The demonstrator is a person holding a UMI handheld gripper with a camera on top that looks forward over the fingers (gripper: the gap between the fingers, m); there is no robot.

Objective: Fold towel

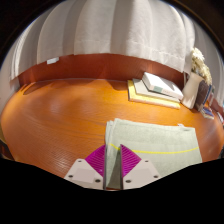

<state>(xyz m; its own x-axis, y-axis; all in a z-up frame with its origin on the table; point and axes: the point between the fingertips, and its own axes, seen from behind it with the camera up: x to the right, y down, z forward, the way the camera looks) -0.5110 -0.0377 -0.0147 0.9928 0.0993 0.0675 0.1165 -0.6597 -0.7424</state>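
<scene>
Curtained wall (pixel 90 35) at the back, pale and pleated, closing off the room behind a broad orange-brown wooden table (pixel 55 120).

Gripper (pixel 112 165) low over the near part of the table. Fingers drawn close; magenta pads (pixel 95 160) nearly meeting, with only a thin slot between. Near-left corner of the towel (pixel 155 142) runs into that slot. Reads as a pinch on the corner, though contact on both sides cannot be confirmed at this angle.

Towel: pale green, faint yellow stripe near its front edge. Lies flat on the table, spreading ahead of the fingers and off to their right. No fold visible yet, so my judgement is the task is at its start, with the corner taken as the handle for lifting one side over.

Beyond the towel, further right: a yellow-edged mat (pixel 140 97) with a flat white object (pixel 160 85) on it, and a light-coloured figure or toy (pixel 196 72) past that. All well apart from the towel, so the fold path looks unobstructed.
</scene>
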